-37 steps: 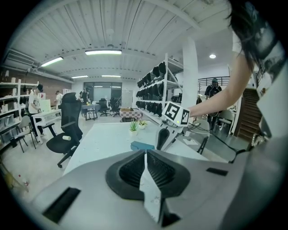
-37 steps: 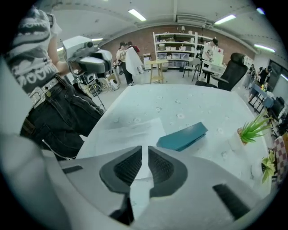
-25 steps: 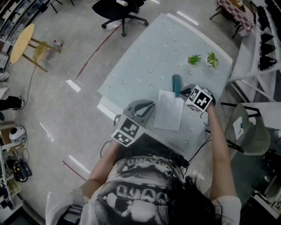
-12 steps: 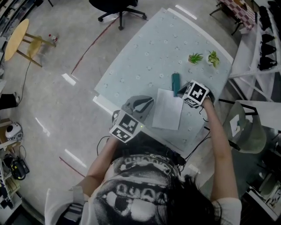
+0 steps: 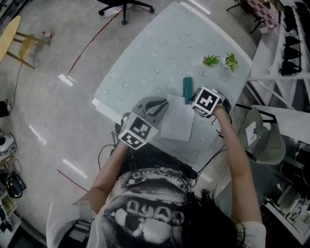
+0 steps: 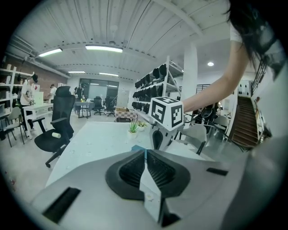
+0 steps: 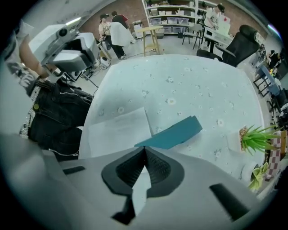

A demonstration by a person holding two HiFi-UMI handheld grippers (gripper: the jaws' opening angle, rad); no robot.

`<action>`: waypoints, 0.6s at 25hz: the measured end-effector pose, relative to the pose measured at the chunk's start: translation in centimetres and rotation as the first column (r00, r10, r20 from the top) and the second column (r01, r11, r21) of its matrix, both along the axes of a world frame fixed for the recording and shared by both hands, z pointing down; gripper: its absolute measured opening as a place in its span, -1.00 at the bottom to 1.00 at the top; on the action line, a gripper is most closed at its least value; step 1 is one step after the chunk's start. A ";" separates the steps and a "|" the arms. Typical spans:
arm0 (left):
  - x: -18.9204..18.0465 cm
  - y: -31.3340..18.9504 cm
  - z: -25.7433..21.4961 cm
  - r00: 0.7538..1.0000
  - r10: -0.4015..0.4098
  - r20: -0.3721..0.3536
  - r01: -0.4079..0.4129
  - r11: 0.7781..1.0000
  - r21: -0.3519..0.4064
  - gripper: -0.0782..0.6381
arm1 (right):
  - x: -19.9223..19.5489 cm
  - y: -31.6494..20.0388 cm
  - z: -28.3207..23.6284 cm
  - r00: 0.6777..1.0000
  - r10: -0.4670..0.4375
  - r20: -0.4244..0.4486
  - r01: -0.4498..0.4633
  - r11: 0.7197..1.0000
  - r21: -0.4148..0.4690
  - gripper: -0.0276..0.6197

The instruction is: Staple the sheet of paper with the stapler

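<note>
The sheet of paper [image 5: 177, 123] lies on the table [image 5: 145, 63], close to its near edge. The stapler [image 5: 187, 90] lies on the table just beyond the sheet's far right corner. The left gripper [image 5: 164, 104] is at the sheet's left edge, and the right gripper [image 7: 144, 150] is over its far right corner. Two potted plants [image 5: 211, 60] stand well beyond the sheet, to the right. An office chair [image 5: 123, 5] stands on the floor far beyond the sheet, and a stool [image 5: 12, 41] far to its left.
</note>
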State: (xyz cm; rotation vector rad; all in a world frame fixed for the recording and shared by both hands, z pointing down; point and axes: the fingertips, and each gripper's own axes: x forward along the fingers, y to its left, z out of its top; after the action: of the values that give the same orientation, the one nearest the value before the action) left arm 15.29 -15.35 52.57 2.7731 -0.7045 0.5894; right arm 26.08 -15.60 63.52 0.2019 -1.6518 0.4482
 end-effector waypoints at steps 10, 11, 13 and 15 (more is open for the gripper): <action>0.4 -1.0 0.3 0.999 -0.022 -0.023 0.022 1.000 -0.007 -0.75 | -0.3 0.0 0.1 1.000 -0.016 -0.017 0.016 1.000 -0.002 -0.90; 0.4 -0.9 0.4 0.999 -0.024 -0.022 0.023 1.000 -0.012 -0.75 | -0.3 0.0 0.0 0.999 -0.025 -0.022 0.025 1.000 -0.001 -0.90; 0.4 -0.7 0.5 1.000 -0.022 -0.019 0.022 1.000 -0.014 -0.75 | -0.3 -0.1 0.0 0.999 -0.034 -0.026 0.034 0.999 0.002 -0.90; 0.5 -0.4 0.6 1.000 -0.021 -0.018 0.021 1.000 -0.013 -0.75 | -0.4 -0.1 0.0 0.999 -0.031 -0.021 0.031 0.999 0.012 -0.90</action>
State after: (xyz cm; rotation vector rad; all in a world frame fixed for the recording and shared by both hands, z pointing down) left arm 15.79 -15.76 53.16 2.7527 -0.7225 0.5620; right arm 25.73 -15.69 63.55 0.1892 -1.6350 0.4114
